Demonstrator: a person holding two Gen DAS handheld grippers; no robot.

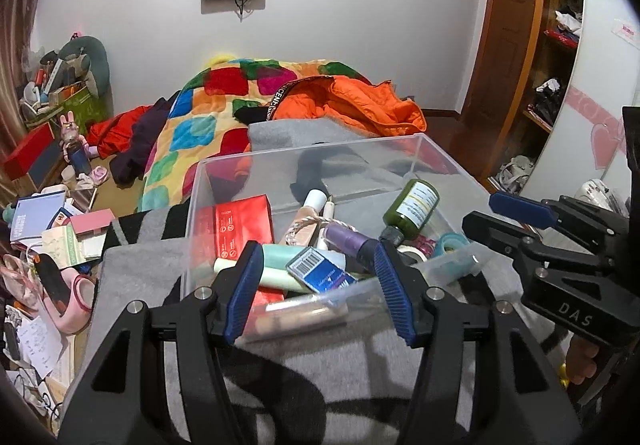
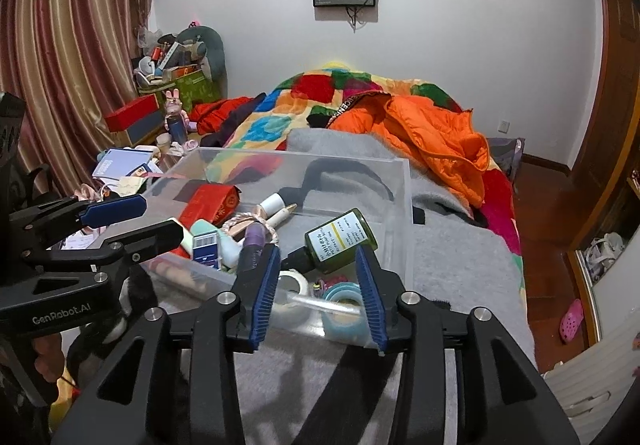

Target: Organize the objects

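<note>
A clear glossy plastic bin (image 1: pixel 424 149) is resting on a matt, fuzzy grey blanket (image 1: pixel 340 377); at its 12 o'clock a shiny orange jacket (image 2: pixel 432 133) is lying; the wardrobe (image 1: pixel 508 25) is showing polished wood

Each hand-held gripper, left (image 1: pixel 316 285) and right (image 2: pixel 318 291), is a matte black plastic frame with triangular cut-outs, silver screw heads and ribbed blue finger pads (image 1: pixel 240 297), lettered "GenRobot.AI" on the left and "DAS" on the right.
</note>
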